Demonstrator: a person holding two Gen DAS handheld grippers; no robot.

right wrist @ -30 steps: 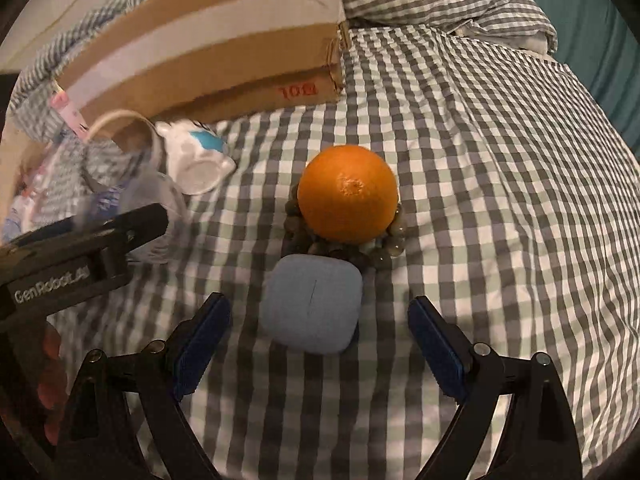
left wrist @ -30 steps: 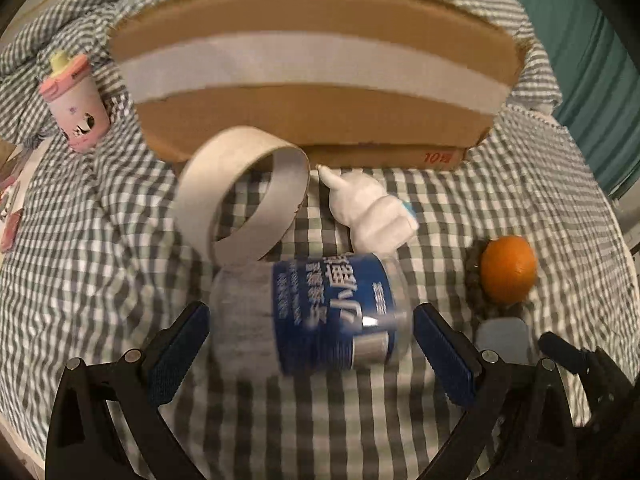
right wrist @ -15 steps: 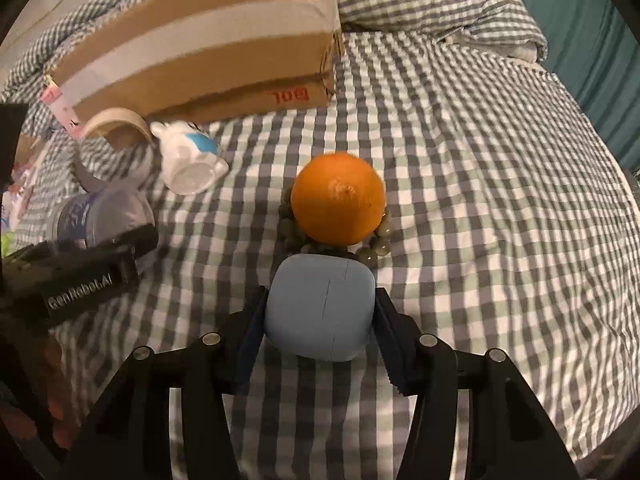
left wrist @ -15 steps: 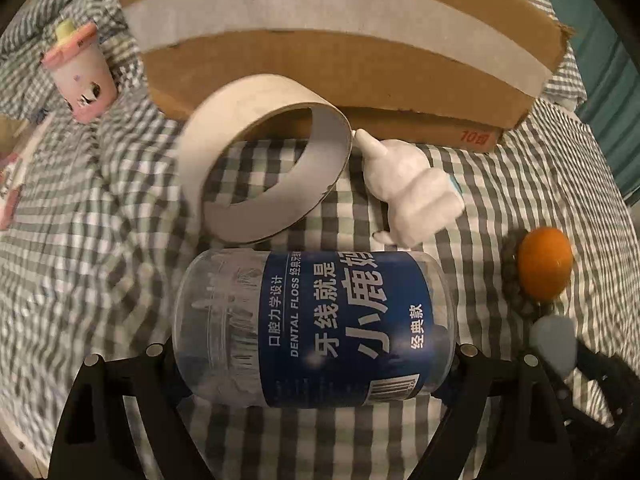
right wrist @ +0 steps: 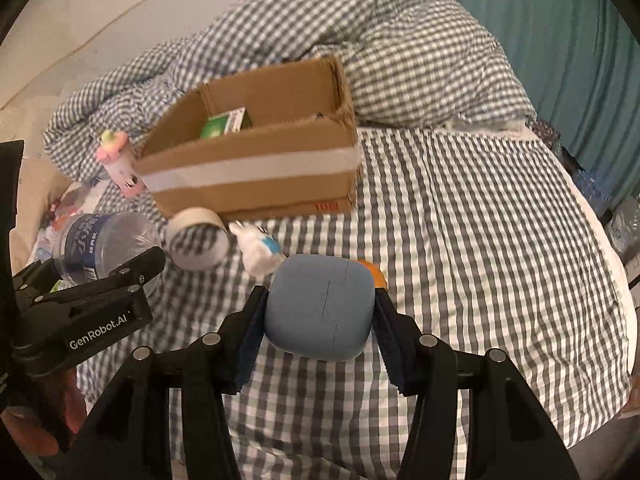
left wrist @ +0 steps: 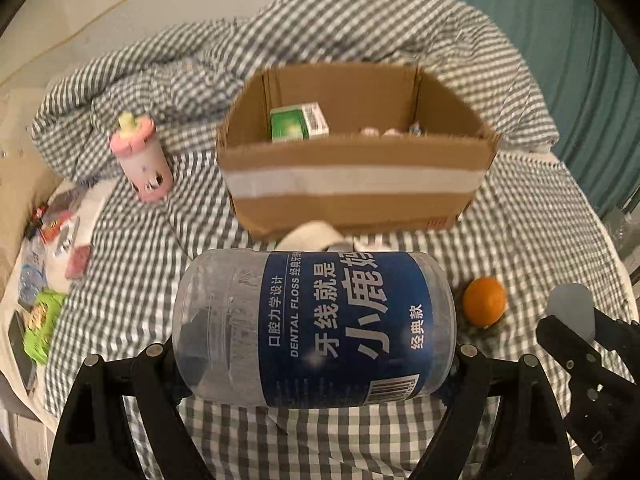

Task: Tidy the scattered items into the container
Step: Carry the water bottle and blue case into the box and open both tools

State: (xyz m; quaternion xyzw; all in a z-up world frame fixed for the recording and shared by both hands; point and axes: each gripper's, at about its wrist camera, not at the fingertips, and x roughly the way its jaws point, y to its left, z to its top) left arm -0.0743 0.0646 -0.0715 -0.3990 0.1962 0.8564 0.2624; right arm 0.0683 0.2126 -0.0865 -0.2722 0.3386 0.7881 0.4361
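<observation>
My left gripper (left wrist: 314, 354) is shut on a clear dental floss jar (left wrist: 316, 326) with a blue label and holds it above the checked bedspread. The jar also shows in the right wrist view (right wrist: 96, 246). My right gripper (right wrist: 320, 320) is shut on a light blue earbud case (right wrist: 320, 306), lifted off the bed. The open cardboard box (left wrist: 352, 184) stands ahead, with a green packet (left wrist: 298, 122) inside. It also shows in the right wrist view (right wrist: 256, 172). An orange (left wrist: 485, 301), a tape roll (right wrist: 198, 238) and a white toy (right wrist: 258, 250) lie in front of the box.
A pink bottle-shaped toy (left wrist: 142, 160) stands left of the box. Small packets and wrappers (left wrist: 48, 264) lie at the bed's left edge. A rumpled checked duvet (right wrist: 400, 52) is piled behind the box. A teal curtain (left wrist: 580, 60) hangs at the right.
Both grippers have risen off the bed with the jar and the earbud case. The view now looks down into the box from higher up.
</observation>
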